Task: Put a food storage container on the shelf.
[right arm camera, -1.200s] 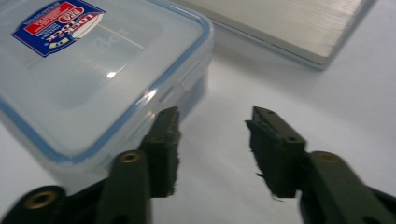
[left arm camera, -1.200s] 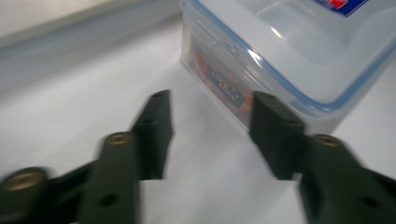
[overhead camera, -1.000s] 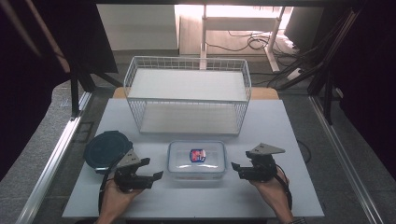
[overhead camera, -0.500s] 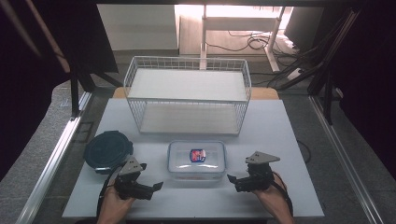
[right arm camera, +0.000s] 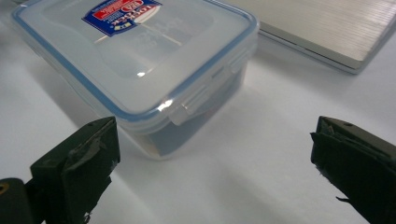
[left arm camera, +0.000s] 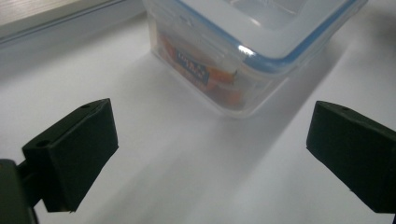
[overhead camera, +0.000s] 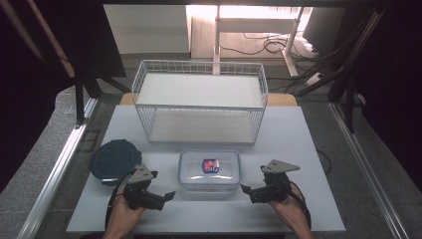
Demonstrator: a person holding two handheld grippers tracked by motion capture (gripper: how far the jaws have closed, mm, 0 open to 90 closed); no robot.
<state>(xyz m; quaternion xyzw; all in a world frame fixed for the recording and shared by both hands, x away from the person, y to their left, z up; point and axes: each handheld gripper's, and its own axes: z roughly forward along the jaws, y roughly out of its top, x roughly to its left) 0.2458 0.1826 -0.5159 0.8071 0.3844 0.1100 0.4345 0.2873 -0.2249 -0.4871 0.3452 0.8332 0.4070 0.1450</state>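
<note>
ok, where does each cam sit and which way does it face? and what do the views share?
High view: fixed above the person's side, looking forward and down on the white table; both hands show, with the left hand-held gripper and right hand-held gripper.
Left gripper view: rides the left hand-held gripper, looking along its open black jaws at a corner of the clear lidded box.
Right gripper view: rides the right hand-held gripper, jaws open, facing the box's labelled lid.
Shared: all three show the box.

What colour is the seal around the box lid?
Blue seal on the clear box, clearest in the right gripper view.
</note>
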